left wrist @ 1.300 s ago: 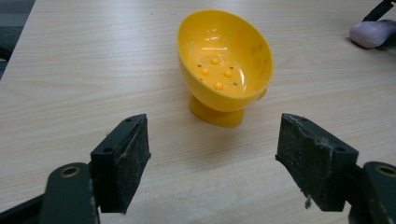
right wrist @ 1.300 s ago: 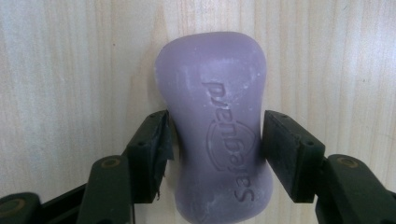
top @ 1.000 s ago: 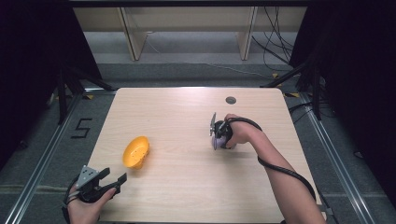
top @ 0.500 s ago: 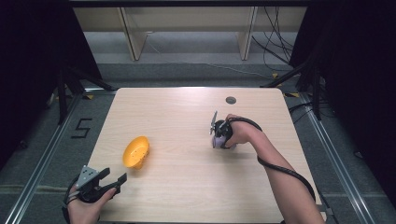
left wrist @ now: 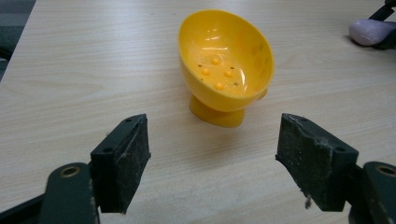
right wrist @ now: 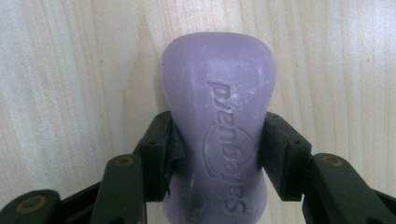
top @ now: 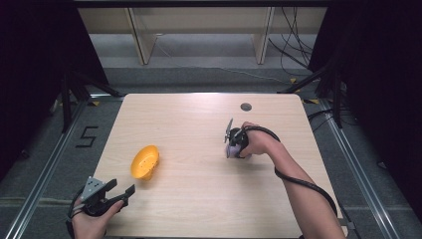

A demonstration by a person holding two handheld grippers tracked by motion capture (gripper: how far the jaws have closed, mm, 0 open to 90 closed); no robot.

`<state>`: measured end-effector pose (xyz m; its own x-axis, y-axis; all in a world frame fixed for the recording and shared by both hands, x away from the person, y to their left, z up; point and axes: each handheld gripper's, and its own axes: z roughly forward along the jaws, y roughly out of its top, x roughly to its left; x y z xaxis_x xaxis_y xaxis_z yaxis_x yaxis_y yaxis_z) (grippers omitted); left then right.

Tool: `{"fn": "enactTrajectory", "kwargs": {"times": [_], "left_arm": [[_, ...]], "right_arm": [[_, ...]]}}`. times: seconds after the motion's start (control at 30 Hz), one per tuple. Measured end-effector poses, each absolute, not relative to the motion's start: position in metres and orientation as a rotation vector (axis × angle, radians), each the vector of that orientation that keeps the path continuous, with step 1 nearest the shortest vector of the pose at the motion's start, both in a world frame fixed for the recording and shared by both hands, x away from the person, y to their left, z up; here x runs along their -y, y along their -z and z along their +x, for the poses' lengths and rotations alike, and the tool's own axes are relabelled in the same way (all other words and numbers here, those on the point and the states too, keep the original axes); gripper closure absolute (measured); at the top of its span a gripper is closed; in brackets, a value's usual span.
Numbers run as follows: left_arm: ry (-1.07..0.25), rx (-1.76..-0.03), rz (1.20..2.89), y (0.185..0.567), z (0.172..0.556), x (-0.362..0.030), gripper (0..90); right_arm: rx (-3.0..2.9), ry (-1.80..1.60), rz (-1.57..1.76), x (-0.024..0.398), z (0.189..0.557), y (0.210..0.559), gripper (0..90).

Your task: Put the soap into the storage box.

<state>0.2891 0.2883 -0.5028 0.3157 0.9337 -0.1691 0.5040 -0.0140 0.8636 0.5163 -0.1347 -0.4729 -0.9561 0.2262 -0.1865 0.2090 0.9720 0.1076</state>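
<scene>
Item 1: pale wooden table (top: pixel 199 124), with a small dark round hole (top: pixel 246 106) near its far edge.

Item 2: yellow plastic footed bowl with small holes in its base (left wrist: pixel 226 70), tipped on its side on the table's left half, mouth toward my left gripper.

Item 3: my left gripper (top: pixel 118 195), at the near left corner, jaws spread wide and empty, well short of the bowl.

Item 4: lilac moulded soap bar stamped "Safeguard" (right wrist: pixel 218 121), on the table's right half.

Item 5: my right gripper (right wrist: pixel 219 154), pointing down, both pads (right wrist: pixel 161 144) pressed against the bar's narrowed waist, grasping it.
</scene>
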Motion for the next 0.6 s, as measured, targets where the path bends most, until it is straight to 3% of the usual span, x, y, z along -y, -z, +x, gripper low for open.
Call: {"fn": "enactTrajectory", "kwargs": {"times": [0.6], "left_arm": [[-0.58,-1.327,1.651,0.503,0.289,-0.289,24.8]], "right_arm": [[-2.782,-0.228,0.266,0.135,0.498,0.469,50.3]]}}
